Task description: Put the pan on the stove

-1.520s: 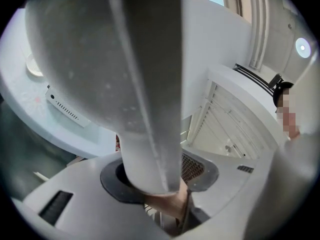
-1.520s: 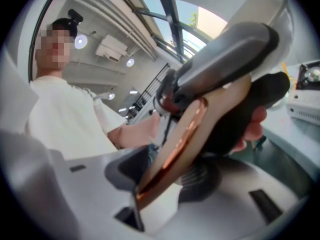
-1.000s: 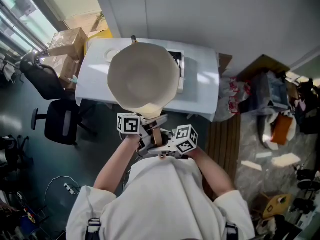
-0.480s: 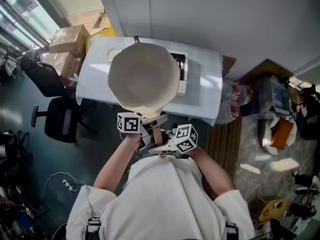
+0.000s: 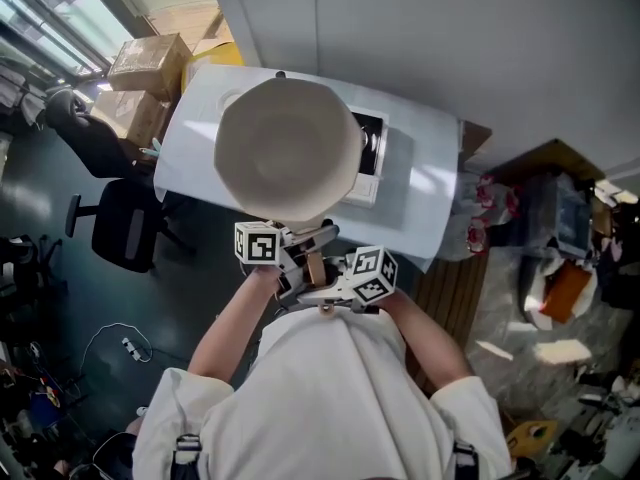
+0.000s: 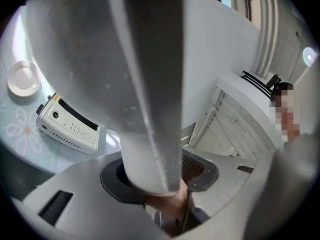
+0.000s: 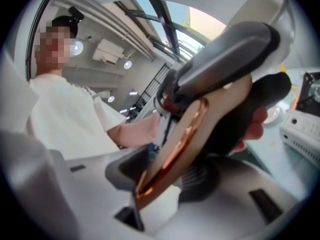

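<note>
2 grippers, left gripper (image 6: pixel 167 204) and right gripper (image 7: pixel 160 189), are clamping the handle (image 7: pixel 192 126) of the pan (image 5: pixel 287 151), holding it up over the table (image 5: pixel 425 203) (stove (image 5: pixel 369 148) showing past its right rim).

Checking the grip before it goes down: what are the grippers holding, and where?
Both hold the pan by its handle: left gripper nearer the pan's body, right gripper at the handle's end.

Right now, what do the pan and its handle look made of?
The pan is probably coated metal: matte cream inside, grey speckled underside. The handle is tan with a wood look, possibly plastic, and has a shiny copper-coloured strip along its edge.
</note>
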